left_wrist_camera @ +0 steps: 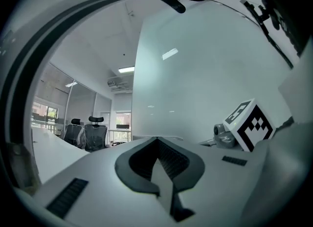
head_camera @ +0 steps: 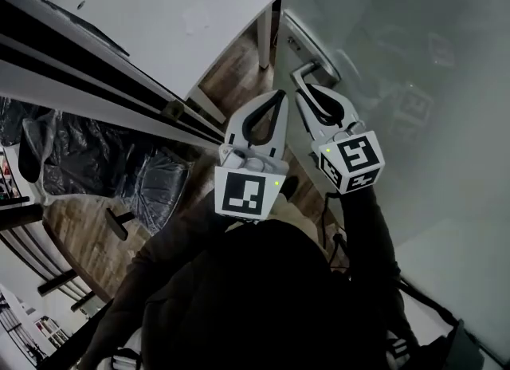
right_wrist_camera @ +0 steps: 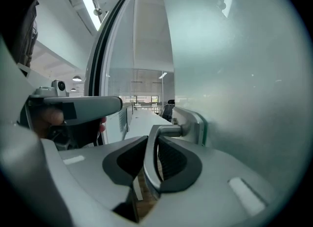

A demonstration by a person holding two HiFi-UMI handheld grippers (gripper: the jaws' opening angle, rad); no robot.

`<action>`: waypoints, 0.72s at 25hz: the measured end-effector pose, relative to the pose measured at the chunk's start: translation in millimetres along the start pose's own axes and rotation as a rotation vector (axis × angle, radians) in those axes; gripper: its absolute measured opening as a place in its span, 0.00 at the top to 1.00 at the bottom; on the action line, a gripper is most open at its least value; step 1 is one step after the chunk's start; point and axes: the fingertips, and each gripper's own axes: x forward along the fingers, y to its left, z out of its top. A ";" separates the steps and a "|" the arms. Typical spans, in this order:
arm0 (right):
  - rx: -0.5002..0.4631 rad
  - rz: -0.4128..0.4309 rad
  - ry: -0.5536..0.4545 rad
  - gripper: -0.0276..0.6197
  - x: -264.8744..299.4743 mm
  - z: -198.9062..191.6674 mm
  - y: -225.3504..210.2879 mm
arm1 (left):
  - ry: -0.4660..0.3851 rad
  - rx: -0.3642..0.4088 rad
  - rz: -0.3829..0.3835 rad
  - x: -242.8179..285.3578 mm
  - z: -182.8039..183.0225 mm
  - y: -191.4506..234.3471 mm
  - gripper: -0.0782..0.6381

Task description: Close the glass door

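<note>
Now, door: the frosted glass door fills the head view from 12 round to 4 o'clock. Its near edge stands off from the frame, so I judge it not yet shut.
Handle: a metal lever handle sits on the door's edge at about 1 o'clock from the picture's middle. It is the natural place to take hold, since the bare glass offers no purchase.
Right gripper: the right gripper is closed around the handle. In its own view the lever runs down between the two jaws, which press on it from either side, and this hold lets the arm swing the whole panel.
Left gripper: the left gripper has its jaws together on nothing. It hangs just beside the right one, at its 9 o'clock, apart from the door and probably kept out of the swing.
Counter: a white counter lies at 11 o'clock, beyond the doorway.
Chairs: black chairs stand at 9 o'clock, well apart from the door.
Next move: likely a steady push or pull on the handle; I cannot tell which way the door swings.
</note>
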 end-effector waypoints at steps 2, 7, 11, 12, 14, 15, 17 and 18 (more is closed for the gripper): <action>0.000 0.002 0.010 0.86 7.0 9.0 21.9 | 0.006 -0.013 -0.002 -19.1 6.9 18.5 0.90; -0.005 0.030 0.014 0.86 10.9 8.9 64.6 | 0.024 -0.026 0.008 -54.7 1.5 38.3 0.90; -0.014 0.060 0.017 0.86 8.3 9.1 93.3 | 0.025 -0.018 0.025 -75.0 4.2 42.9 0.90; -0.013 0.070 0.019 0.86 6.8 8.9 99.5 | 0.022 -0.015 0.032 -79.5 6.6 43.3 0.90; -0.014 0.087 0.022 0.86 3.8 9.4 110.4 | 0.019 -0.012 0.049 -88.4 12.1 43.7 0.90; -0.015 0.092 0.023 0.86 2.3 10.1 115.2 | 0.018 -0.013 0.060 -93.2 14.5 43.7 0.90; -0.017 0.099 0.024 0.86 -0.3 10.1 124.7 | 0.021 -0.017 0.083 -104.2 16.2 43.7 0.90; -0.017 0.104 0.025 0.86 -1.4 9.4 129.8 | 0.026 -0.019 0.094 -110.8 15.2 43.6 0.90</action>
